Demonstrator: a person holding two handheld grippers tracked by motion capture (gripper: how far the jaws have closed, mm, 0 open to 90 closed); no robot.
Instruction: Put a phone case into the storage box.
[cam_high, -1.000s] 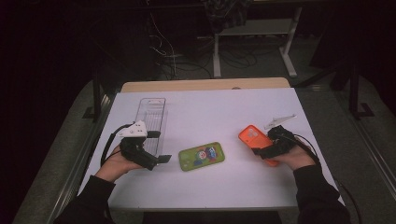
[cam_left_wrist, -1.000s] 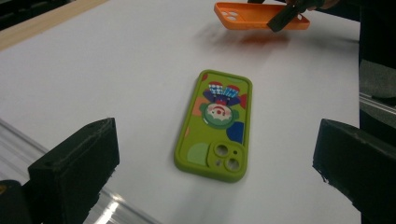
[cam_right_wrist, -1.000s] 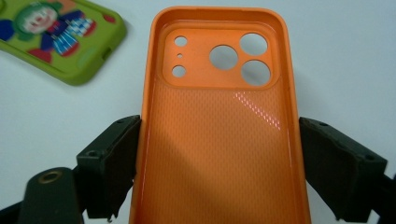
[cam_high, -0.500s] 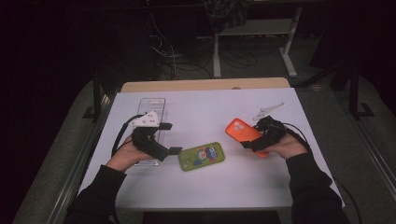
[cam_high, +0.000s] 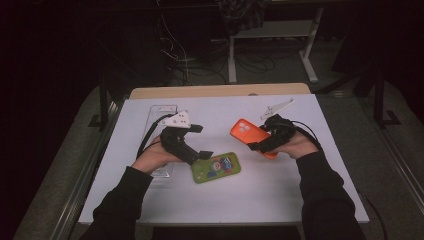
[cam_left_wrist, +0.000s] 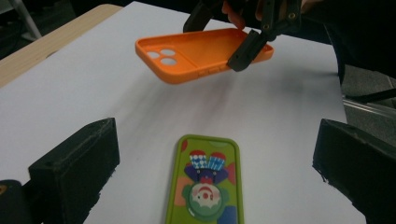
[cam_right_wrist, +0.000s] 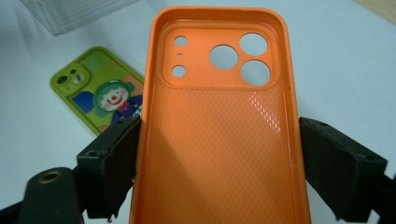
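Observation:
An orange phone case (cam_high: 248, 133) is held above the white table, tilted, its hollow inside with camera holes facing up. My right gripper (cam_right_wrist: 219, 156) is shut on its two long edges, seen also in the high view (cam_high: 263, 143) and across the table in the left gripper view (cam_left_wrist: 243, 44). A green phone case (cam_high: 216, 167) with a cartoon clown lies flat on the table at the middle. My left gripper (cam_high: 200, 142) hovers just left of it, open; in its own view (cam_left_wrist: 217, 129) the green case (cam_left_wrist: 204, 184) lies on the table between the wide jaws, untouched.
A clear plastic tray (cam_high: 162, 111) lies on the white table top (cam_high: 220, 112) behind the left hand. A wooden strip (cam_high: 220, 91) runs along the far edge. Beyond it, on the dark floor, stand a desk frame (cam_high: 270, 35) and cables.
The left hand has moved right and forward, up to the green case. The right hand has lifted the orange case and carried it a little left toward the middle.

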